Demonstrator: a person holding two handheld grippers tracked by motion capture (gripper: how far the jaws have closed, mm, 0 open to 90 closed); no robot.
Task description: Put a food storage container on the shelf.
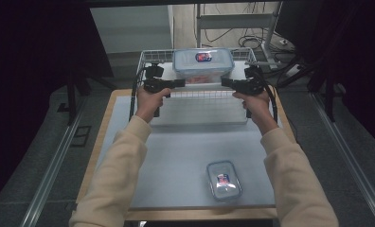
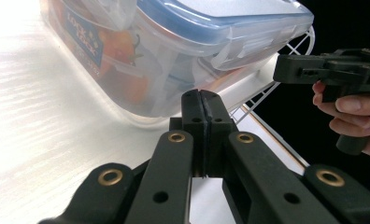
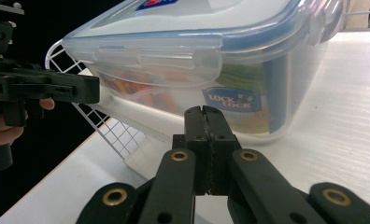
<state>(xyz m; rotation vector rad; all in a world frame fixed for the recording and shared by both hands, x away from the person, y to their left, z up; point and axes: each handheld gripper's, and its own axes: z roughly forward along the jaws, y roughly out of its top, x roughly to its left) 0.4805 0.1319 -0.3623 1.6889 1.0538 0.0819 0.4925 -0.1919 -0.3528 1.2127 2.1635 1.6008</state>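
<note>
Both sets of tongs, the left tongs (image 1: 178,83) and the right tongs (image 1: 226,82), are pressed together with nothing between them, each tip set against an opposite end of the big clear container (image 1: 203,65) that sits in the white wire basket (image 1: 149,57) at the far side of the worktop (image 1: 176,156). I'd worry that squeezing a smooth, rounded plastic tub between two narrow black tips lets it twist or slip out, since the walls look slick. A smaller lidded box (image 1: 223,179) lies well apart, near the front edge.
</note>
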